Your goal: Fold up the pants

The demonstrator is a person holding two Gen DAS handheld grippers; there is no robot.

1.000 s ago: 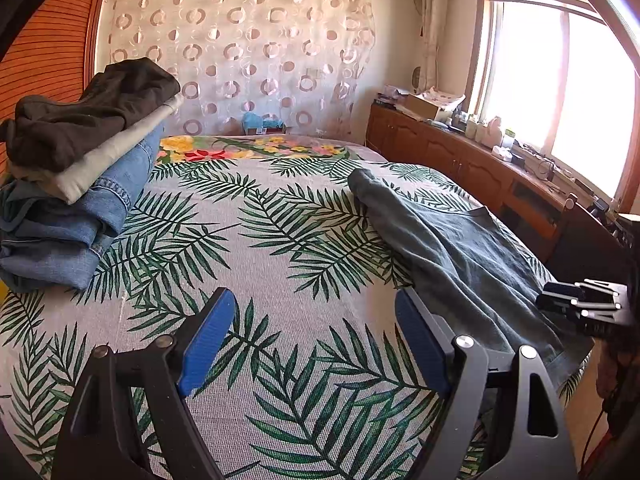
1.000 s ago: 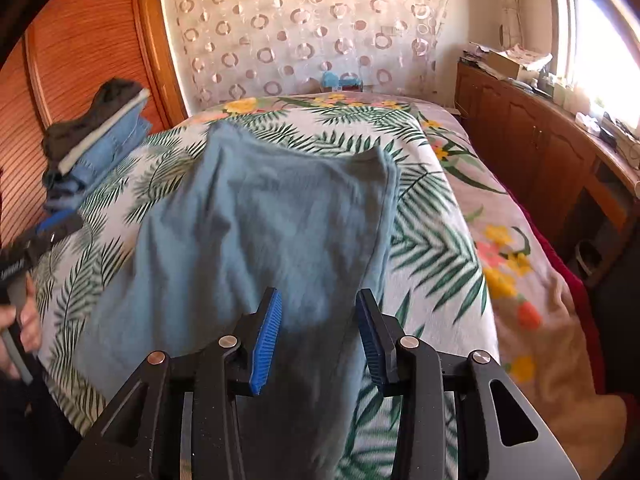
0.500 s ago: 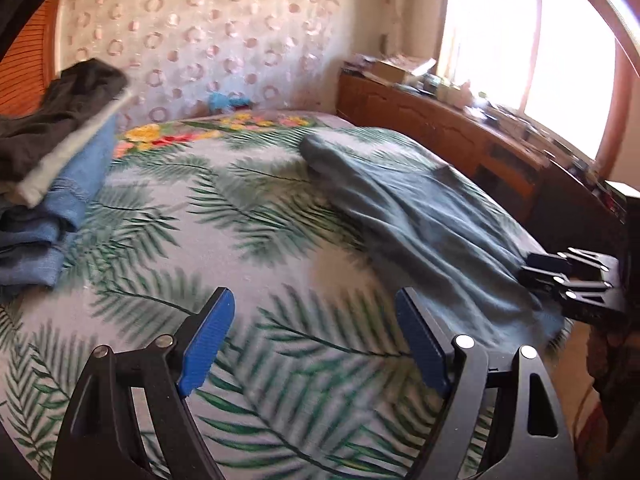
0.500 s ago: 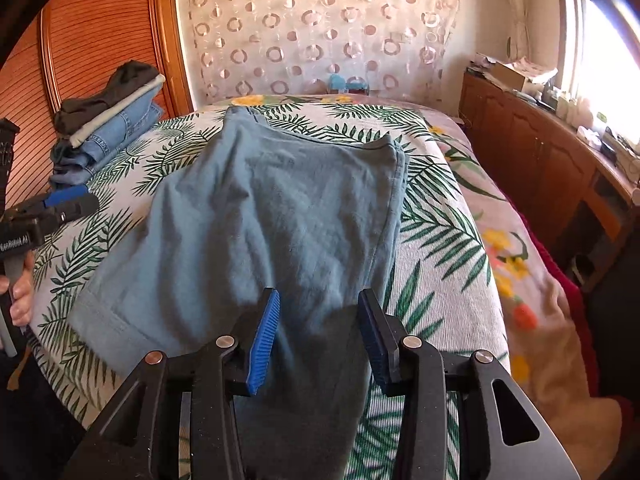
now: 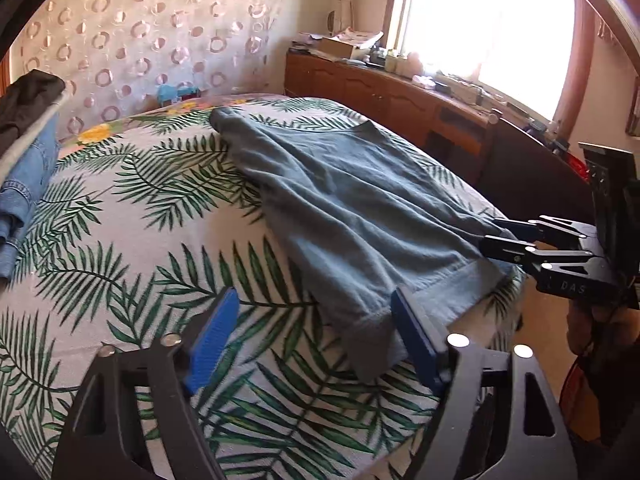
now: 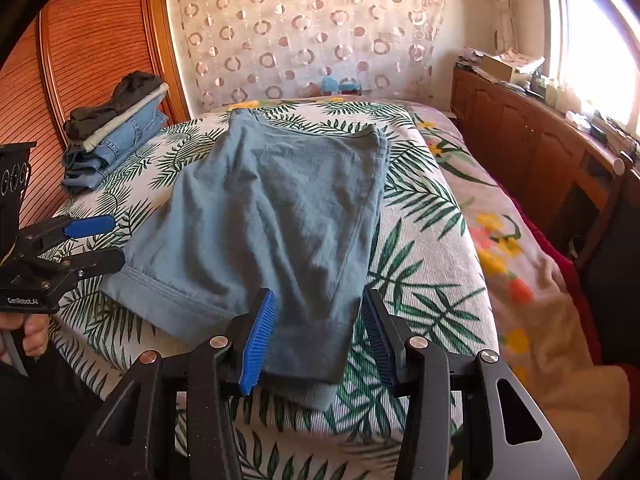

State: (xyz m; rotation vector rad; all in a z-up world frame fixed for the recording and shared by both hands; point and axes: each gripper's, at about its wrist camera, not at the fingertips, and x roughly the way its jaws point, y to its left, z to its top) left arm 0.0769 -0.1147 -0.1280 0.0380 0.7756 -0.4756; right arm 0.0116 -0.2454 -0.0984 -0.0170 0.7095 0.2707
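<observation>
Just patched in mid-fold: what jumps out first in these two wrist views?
The grey-blue cotton pants sprawl across the palm-leaf bedspread, hems nearest the cameras. The open left gripper and open right gripper each face a hem. A folded stack of jeans and dark clothes sits by the wooden wardrobe.

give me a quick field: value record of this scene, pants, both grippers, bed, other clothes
pants: blue-grey pants spread flat on the bed, leg hems at the near edge
left gripper: left gripper open, beside the near hem corner, not gripping
right gripper: right gripper open, a leg hem lies between its fingers
bed: palm-leaf bedspread
other clothes: folded stack of clothes at the far left of the bed, jeans at the bottom
fold state: not yet folded over
</observation>
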